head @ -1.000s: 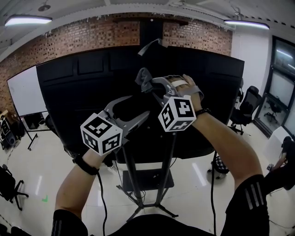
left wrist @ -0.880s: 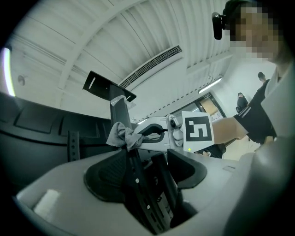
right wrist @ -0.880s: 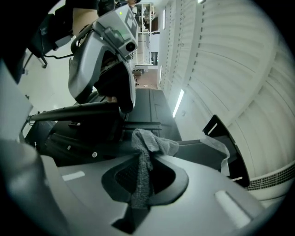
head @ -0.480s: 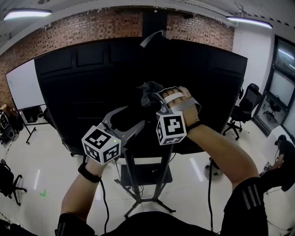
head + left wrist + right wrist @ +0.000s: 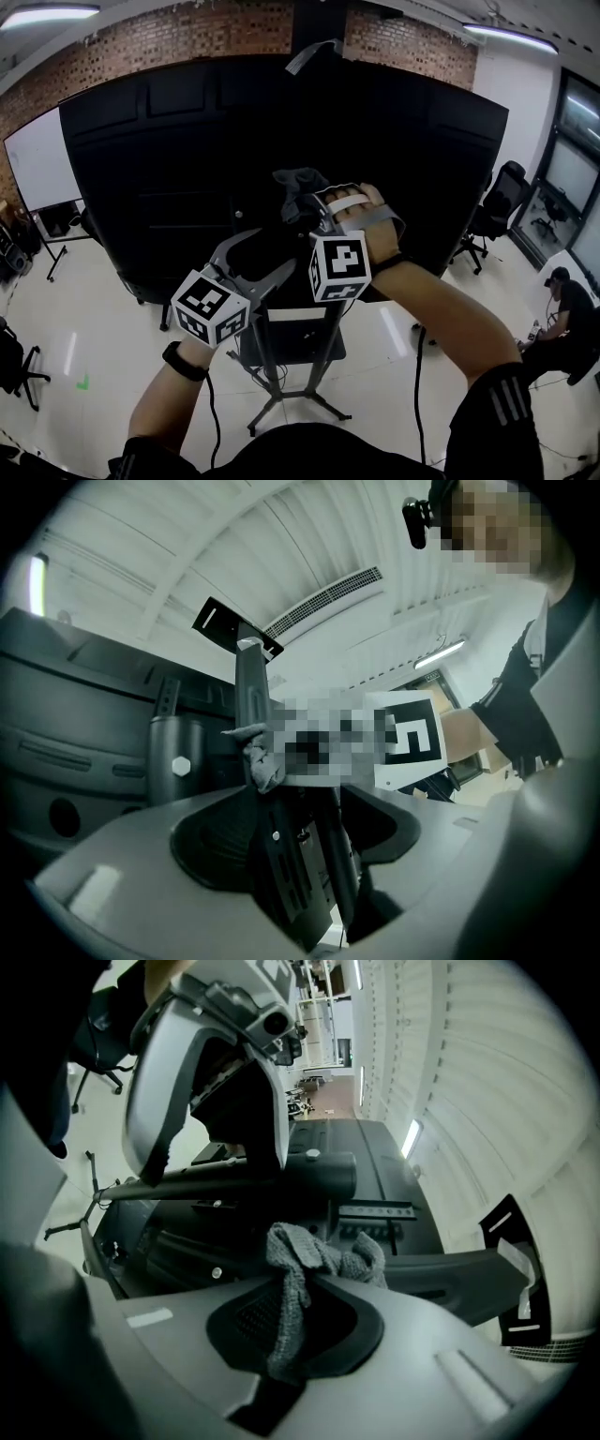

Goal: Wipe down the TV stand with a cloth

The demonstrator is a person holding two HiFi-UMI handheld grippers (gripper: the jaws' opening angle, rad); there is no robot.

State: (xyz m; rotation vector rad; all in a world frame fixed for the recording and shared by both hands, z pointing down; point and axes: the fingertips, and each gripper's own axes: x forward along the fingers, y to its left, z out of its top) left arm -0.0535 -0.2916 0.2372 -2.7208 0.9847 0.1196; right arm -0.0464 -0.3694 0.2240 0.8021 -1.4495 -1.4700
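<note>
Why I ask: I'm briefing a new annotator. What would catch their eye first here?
The huge black TV back fills the middle of the head view, mounted on its stand. At its centre, the right tongs hold a crumpled grey cloth up to the panel. The left tongs hang open just below and to the left.

Coarse-knit grey cloth (image 5: 300,1262); matt black plastic TV back (image 5: 169,187).
</note>
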